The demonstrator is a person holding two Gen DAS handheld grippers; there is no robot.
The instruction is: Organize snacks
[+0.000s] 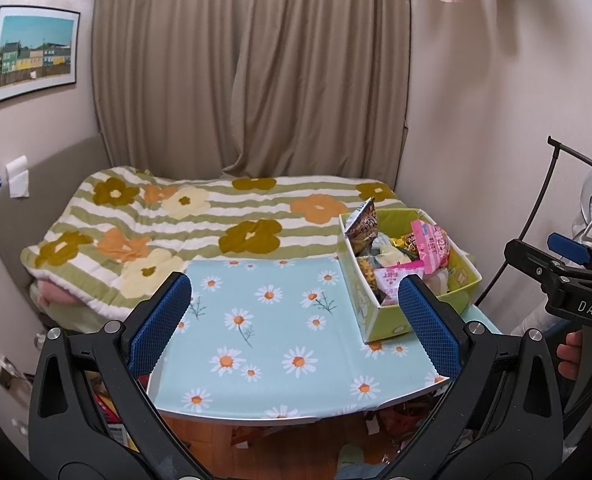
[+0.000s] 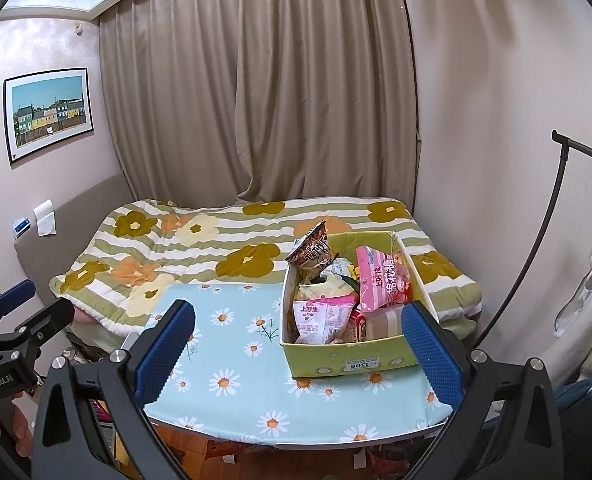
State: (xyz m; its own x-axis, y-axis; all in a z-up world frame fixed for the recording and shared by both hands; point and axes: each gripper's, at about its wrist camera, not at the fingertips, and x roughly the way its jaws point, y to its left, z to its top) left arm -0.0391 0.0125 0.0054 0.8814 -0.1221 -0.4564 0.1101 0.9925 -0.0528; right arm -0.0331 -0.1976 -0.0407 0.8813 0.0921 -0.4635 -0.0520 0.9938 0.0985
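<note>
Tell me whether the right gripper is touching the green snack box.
Apart. In the left wrist view the right gripper hangs in the air well off to the side of the green snack box, with open space between them.

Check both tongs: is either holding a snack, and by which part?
Nothing is held. The left tongs and right tongs are both open, with only the daisy tabletop between their fingers.

Flowered quilt (image 1: 183,232) on bed, beige curtain (image 1: 251,68), framed picture (image 1: 33,54) on wall

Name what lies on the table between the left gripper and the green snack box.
Nothing: in the left wrist view, only bare daisy-print tablecloth separates the open left gripper from the green snack box. No loose snack sits there.
</note>
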